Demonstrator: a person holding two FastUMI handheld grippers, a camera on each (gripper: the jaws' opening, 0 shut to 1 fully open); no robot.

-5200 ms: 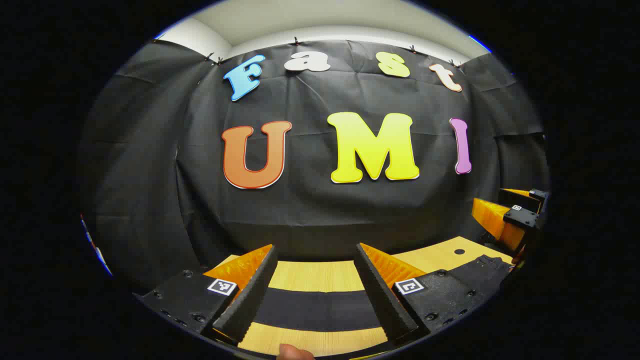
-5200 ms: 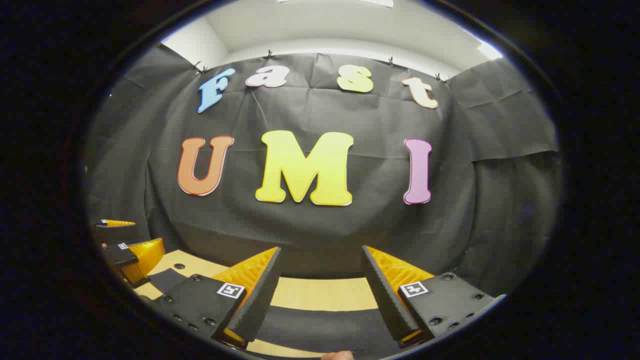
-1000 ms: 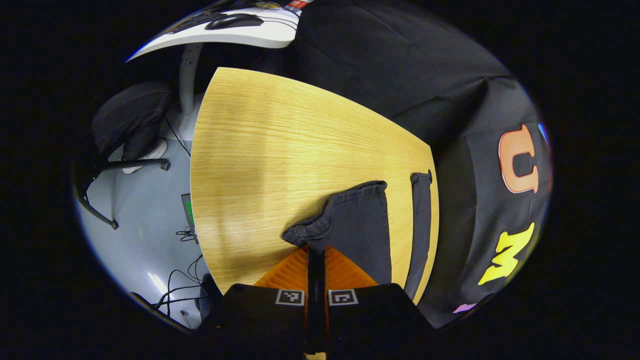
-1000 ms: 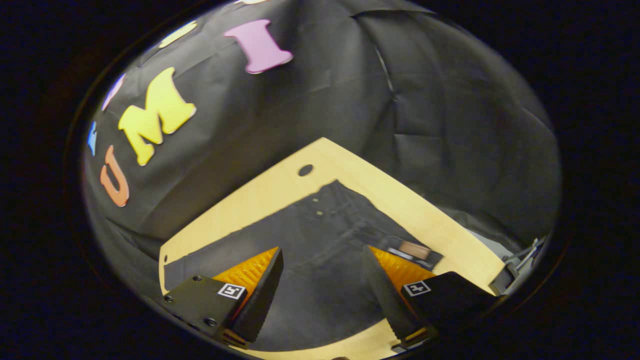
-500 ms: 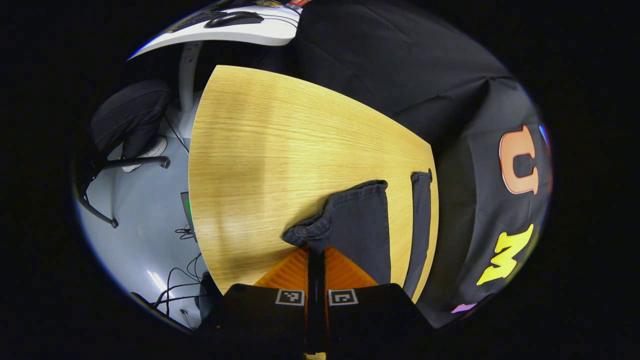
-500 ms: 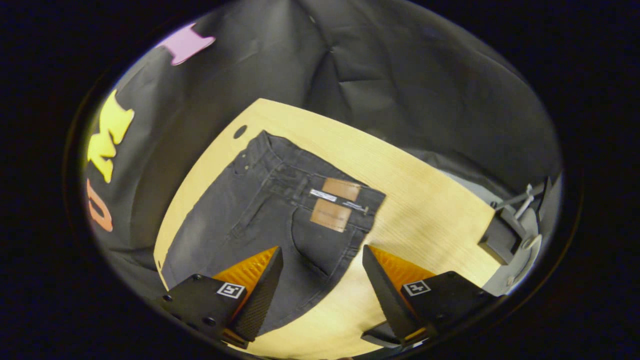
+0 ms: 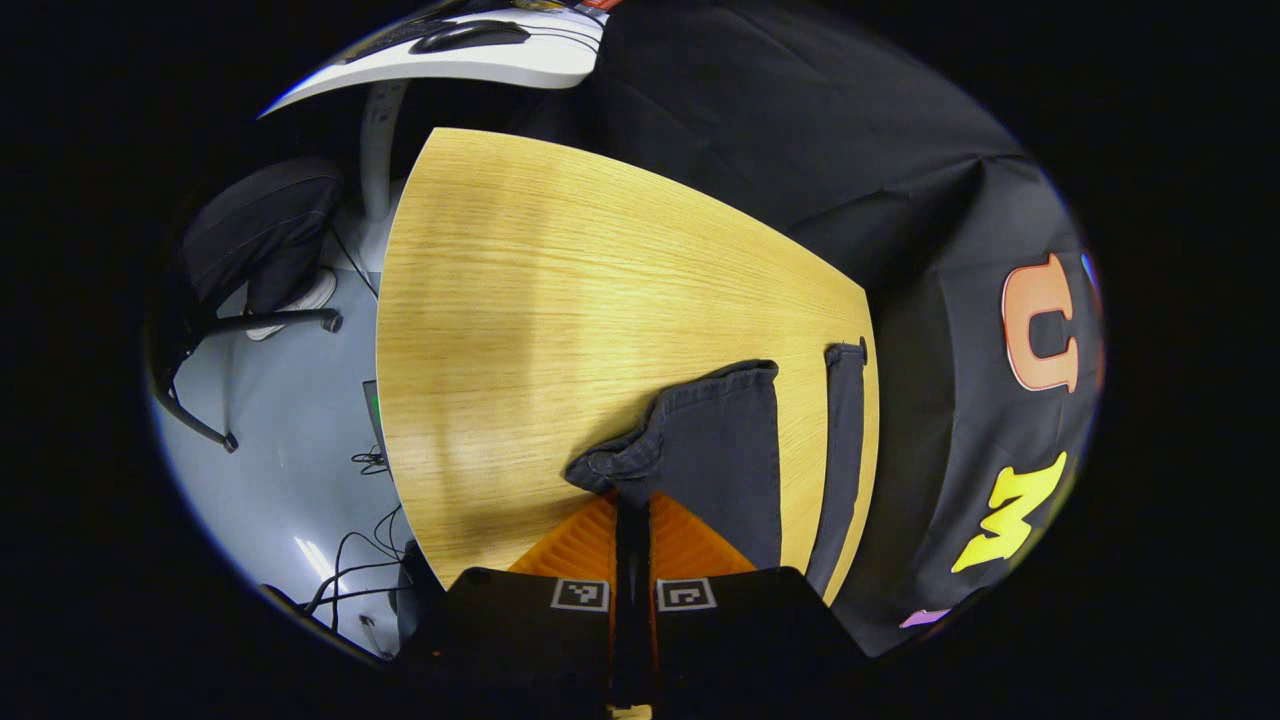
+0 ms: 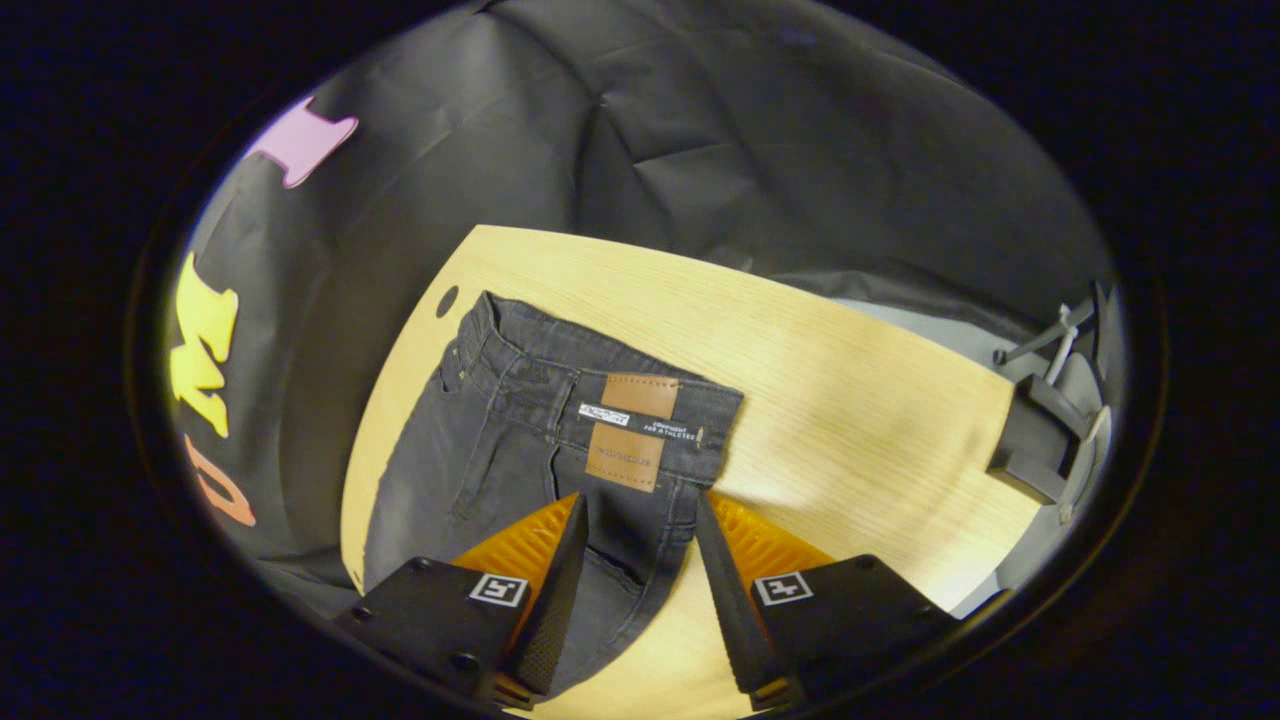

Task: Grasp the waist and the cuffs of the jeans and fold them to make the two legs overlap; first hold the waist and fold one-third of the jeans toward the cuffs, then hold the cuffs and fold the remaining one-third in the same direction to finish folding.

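Observation:
Dark grey jeans (image 8: 500, 440) lie flat on the wooden table (image 8: 860, 400), with the waistband and its brown leather patch (image 8: 630, 425) facing up. My right gripper (image 8: 638, 505) hovers open just below that patch, at the near end of the waistband, denim showing between its fingers. In the left gripper view, my left gripper (image 7: 632, 505) is shut on the bunched cuff (image 7: 612, 465) of the near leg (image 7: 720, 450). The far leg (image 7: 845, 440) lies straight along the table's back edge.
A wide stretch of bare table (image 7: 540, 290) lies beyond the cuffs. Off its edge are a grey floor with cables (image 7: 350, 580), an office chair (image 7: 260, 235) and a white desk (image 7: 470, 60). A cable hole (image 8: 447, 300) sits by the waist, a black fixture (image 8: 1035, 450) past the table's end.
My right gripper has tilted down and come closer over the waistband, and its fingers have narrowed. The left gripper has stayed shut on the cuff, hardly moving.

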